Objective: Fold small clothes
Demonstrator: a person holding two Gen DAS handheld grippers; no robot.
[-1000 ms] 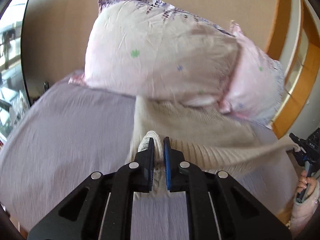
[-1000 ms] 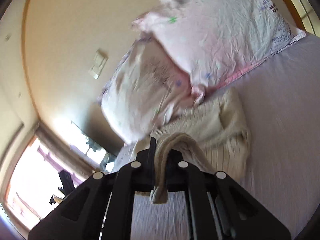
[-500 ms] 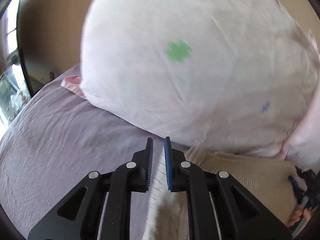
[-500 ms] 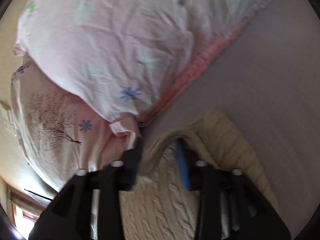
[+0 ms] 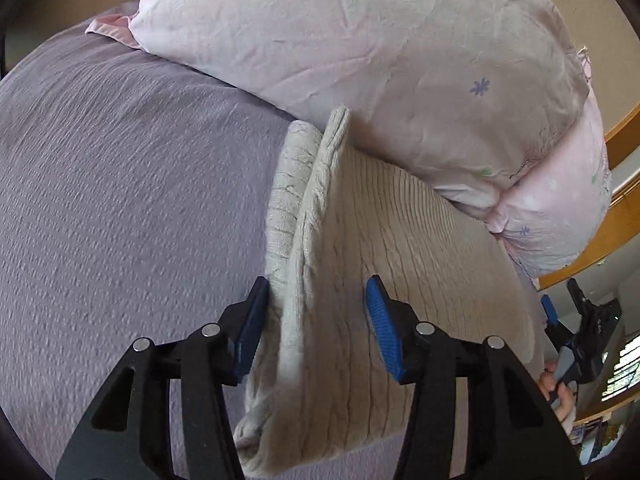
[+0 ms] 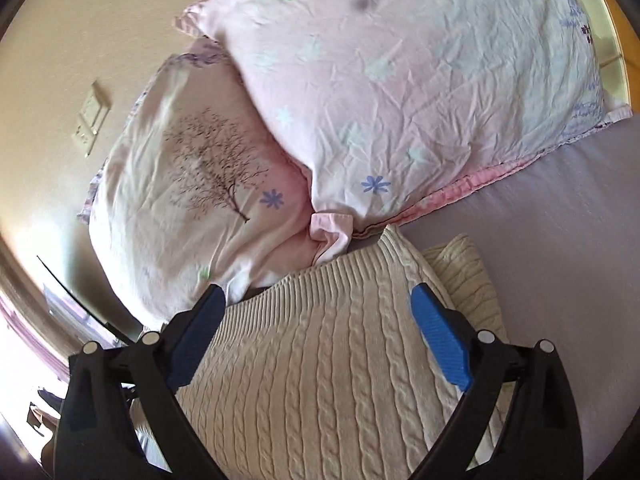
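A cream cable-knit sweater [image 5: 400, 248] lies folded on the lilac bedspread [image 5: 120, 184], its far edge against the pink pillows. My left gripper [image 5: 316, 320] is open just above the sweater's left folded edge, holding nothing. The right wrist view shows the sweater [image 6: 320, 360] from the other side, with my right gripper [image 6: 320, 332] open wide above it and empty. The right gripper also shows at the far right of the left wrist view [image 5: 576, 328], beyond the sweater.
Two pink floral pillows [image 6: 400, 80] [image 6: 192, 184] lean against the beige wall at the bed's head. A light switch plate [image 6: 92, 116] is on the wall. A wooden frame [image 5: 600, 236] stands to the right of the bed.
Both grippers were shut on the sweater and carried it toward the pillows. Both have now opened and let it go, and the sweater lies folded on the bed.
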